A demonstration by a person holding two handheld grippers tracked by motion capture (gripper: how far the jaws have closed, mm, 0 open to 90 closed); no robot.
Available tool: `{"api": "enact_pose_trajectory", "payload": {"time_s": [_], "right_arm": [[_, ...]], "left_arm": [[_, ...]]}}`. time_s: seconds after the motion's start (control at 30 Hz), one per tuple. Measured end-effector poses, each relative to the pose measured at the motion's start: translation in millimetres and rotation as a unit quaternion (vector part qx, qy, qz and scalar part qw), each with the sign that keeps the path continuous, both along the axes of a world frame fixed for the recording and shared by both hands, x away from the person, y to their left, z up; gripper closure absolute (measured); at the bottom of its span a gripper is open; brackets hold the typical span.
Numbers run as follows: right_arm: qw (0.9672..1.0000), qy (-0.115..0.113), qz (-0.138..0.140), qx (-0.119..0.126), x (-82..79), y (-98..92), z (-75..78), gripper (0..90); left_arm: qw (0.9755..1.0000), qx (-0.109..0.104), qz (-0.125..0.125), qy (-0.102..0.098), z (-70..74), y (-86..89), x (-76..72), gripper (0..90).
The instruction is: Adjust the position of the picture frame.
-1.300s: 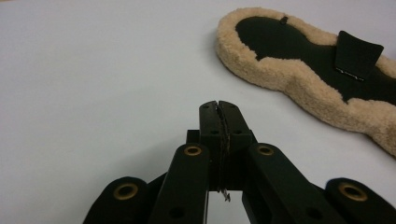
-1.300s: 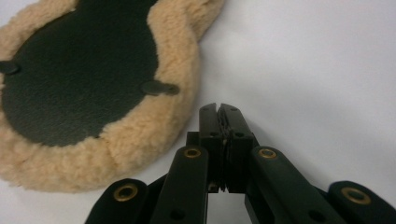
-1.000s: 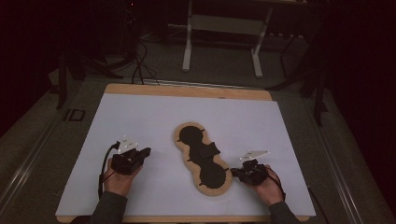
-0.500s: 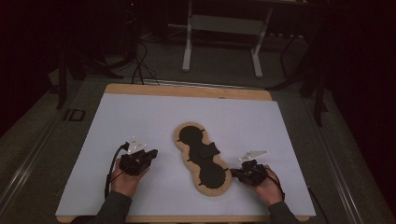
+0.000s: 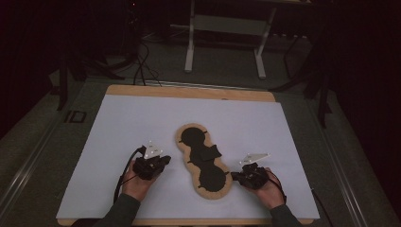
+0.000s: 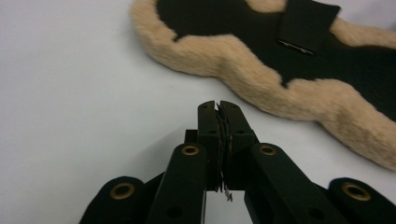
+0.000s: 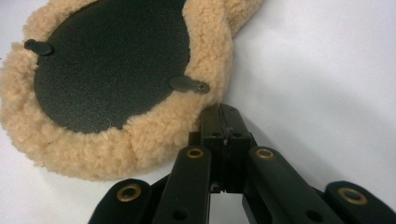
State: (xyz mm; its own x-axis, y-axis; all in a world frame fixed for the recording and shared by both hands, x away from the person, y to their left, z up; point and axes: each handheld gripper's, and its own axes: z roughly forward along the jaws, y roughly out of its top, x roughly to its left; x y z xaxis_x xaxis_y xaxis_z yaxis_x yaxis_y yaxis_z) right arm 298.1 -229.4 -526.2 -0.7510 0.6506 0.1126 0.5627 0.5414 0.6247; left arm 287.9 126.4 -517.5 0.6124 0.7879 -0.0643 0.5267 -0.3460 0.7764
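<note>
A peanut-shaped pad (image 5: 203, 161) with a black face and a tan fleece rim lies flat on the white sheet (image 5: 142, 123). My left gripper (image 5: 166, 160) rests just left of the pad's waist, shut and empty. In the left gripper view its jaws (image 6: 218, 103) are pressed together, a short way from the fleece rim (image 6: 261, 84), with a black patch (image 6: 306, 23) farther up. My right gripper (image 5: 233, 176) sits at the pad's near right edge, shut with nothing in it. In the right gripper view its tip (image 7: 224, 108) is beside the fleece (image 7: 154, 135), near a small black tab (image 7: 189, 84).
The white sheet covers a wooden table whose bare edge (image 5: 189, 92) shows at the far side. Beyond the table stands a metal frame (image 5: 190, 47), with cables (image 5: 142, 66) on the dark floor. A second tab (image 7: 38, 46) sits on the pad's far rim.
My left gripper has slid to the right across the sheet, closer to the pad. The right gripper and the pad have stayed where they were.
</note>
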Motion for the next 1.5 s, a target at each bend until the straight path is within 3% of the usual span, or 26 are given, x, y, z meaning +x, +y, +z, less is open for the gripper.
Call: {"api": "enact_pose_trajectory", "payload": {"time_s": [0.27, 0.83, 1.27, 1.5], "right_arm": [[0.9999, 0.001, 0.010, 0.000, -2.4, 6.5, -0.2, 89.9], [0.9990, 0.001, 0.045, 0.003, -9.4, 27.1, -1.1, 89.9], [0.9975, 0.005, 0.069, 0.009, -14.5, 42.1, -2.2, 89.9], [0.9964, 0.004, 0.084, 0.013, -17.2, 50.3, -3.3, 89.9]], "left_arm": [[0.9995, 0.018, -0.024, 0.011, -6.0, -11.8, 0.0, 89.3], [0.9979, 0.033, -0.048, 0.029, -14.3, -21.7, 3.0, 89.6], [0.9969, 0.044, -0.050, 0.042, -17.5, -18.2, 8.5, 89.9], [0.9973, 0.042, -0.036, 0.048, -17.3, -11.9, 12.7, 89.9]]}}
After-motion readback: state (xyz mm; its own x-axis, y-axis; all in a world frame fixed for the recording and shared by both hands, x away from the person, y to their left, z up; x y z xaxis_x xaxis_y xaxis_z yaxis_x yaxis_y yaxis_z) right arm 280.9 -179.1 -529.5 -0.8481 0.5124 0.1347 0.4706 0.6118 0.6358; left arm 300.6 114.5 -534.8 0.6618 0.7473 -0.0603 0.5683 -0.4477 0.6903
